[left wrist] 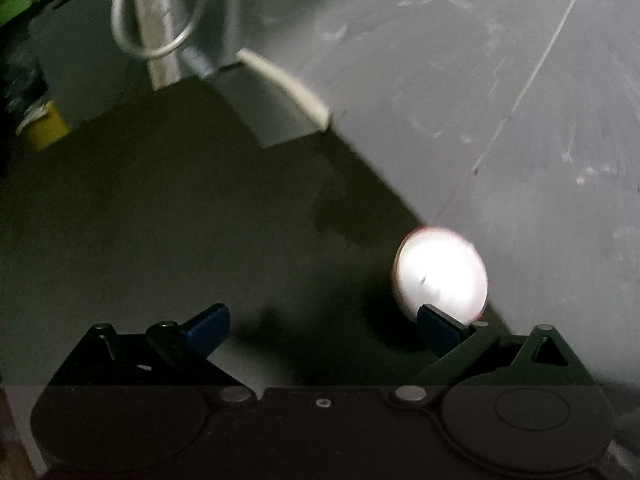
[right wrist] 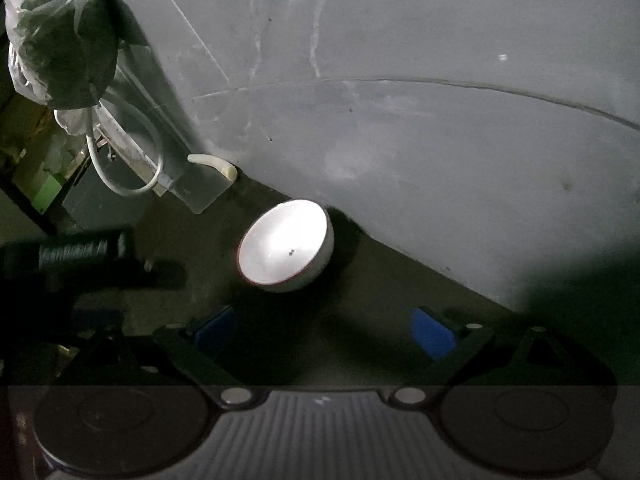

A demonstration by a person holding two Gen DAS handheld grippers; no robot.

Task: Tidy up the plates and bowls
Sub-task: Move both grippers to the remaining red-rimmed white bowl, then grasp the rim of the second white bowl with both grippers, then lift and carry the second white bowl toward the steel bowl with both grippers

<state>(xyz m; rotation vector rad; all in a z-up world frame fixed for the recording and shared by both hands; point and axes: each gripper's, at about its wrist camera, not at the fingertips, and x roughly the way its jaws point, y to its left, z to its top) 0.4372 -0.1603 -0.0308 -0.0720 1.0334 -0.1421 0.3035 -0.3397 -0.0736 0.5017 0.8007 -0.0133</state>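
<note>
Bowl on the surface, near the wall

The bowl sat ahead of my right tool, a looped cable behind it to the left against the wall.

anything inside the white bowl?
The white bowl looks nearly empty: only a small dark speck on its inner surface. Glare washes out the rest, and nothing beneath the bowl is visible.

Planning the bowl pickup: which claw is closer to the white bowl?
The left claw: its right finger's tip overlaps the white bowl; the right claw shows floor before the bowl.
</note>
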